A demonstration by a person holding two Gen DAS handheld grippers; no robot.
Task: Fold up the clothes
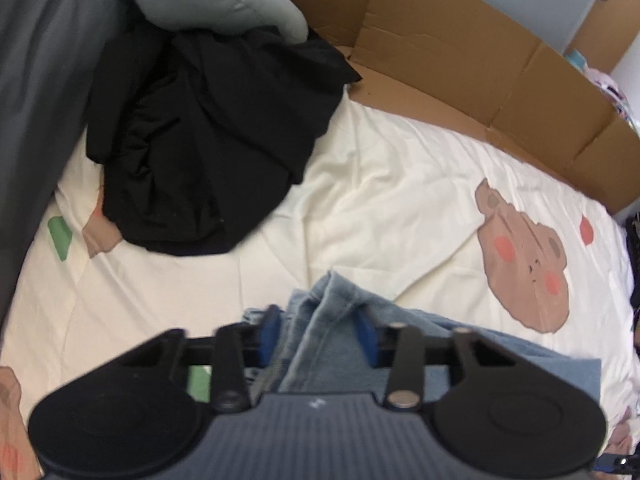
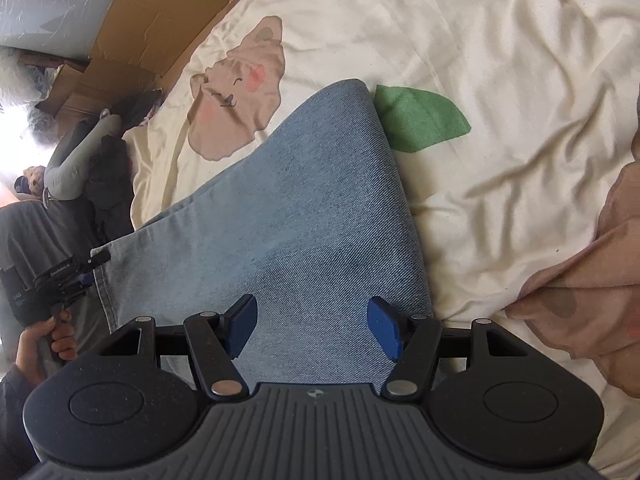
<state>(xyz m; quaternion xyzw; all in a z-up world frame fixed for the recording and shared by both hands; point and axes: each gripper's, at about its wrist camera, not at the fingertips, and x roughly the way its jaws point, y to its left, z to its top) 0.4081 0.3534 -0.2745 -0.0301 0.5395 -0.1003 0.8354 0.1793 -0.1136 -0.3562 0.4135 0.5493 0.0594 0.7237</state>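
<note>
Denim (image 2: 280, 208) bunched in your left gripper (image 1: 320, 332) could slip its thick pinch, while your right gripper (image 2: 312, 324), fingers spread, hovers empty toward 12 o'clock.

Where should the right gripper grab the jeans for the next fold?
Probably the hem edge of the jeans near the left gripper, which is already bunching denim there. The right gripper hovers open over flat cloth, so slide low from the side under that free edge.
</note>
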